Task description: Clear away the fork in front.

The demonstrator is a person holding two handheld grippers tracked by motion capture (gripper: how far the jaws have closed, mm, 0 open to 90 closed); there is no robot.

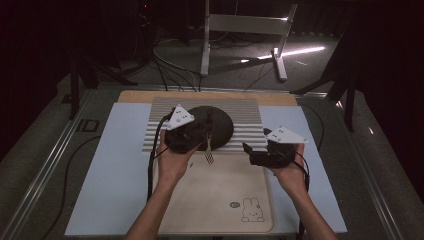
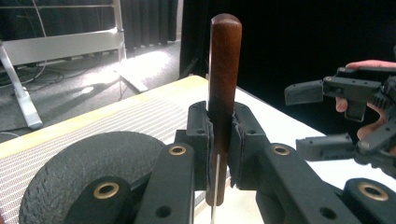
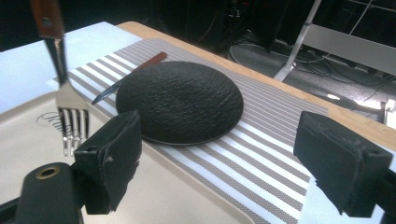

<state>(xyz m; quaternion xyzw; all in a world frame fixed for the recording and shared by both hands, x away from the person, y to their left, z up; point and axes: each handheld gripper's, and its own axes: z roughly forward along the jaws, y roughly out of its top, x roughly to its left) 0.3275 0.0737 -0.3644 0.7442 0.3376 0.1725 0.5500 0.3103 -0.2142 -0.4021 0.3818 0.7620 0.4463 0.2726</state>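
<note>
My left gripper (image 1: 206,132) is shut on the brown wooden handle of a fork (image 1: 209,154). The fork hangs upright, tines down, over the near edge of a round black plate (image 1: 220,125). In the left gripper view the handle (image 2: 224,70) stands clamped between the pads, with the plate (image 2: 88,163) low at the left. My right gripper (image 1: 251,153) is to the right of the plate, open and holding nothing. Its own view shows the wide gap between its jaws (image 3: 224,156), the fork's tines (image 3: 71,122) at the left and the plate (image 3: 180,100) ahead.
The plate lies on a grey striped placemat (image 1: 245,112). A knife (image 3: 127,77) with a wooden handle lies on the mat beside the plate. A beige tray (image 1: 220,200) with a rabbit drawing sits nearer me, on a pale blue mat (image 1: 120,165). Cables and a metal stand lie beyond the table.
</note>
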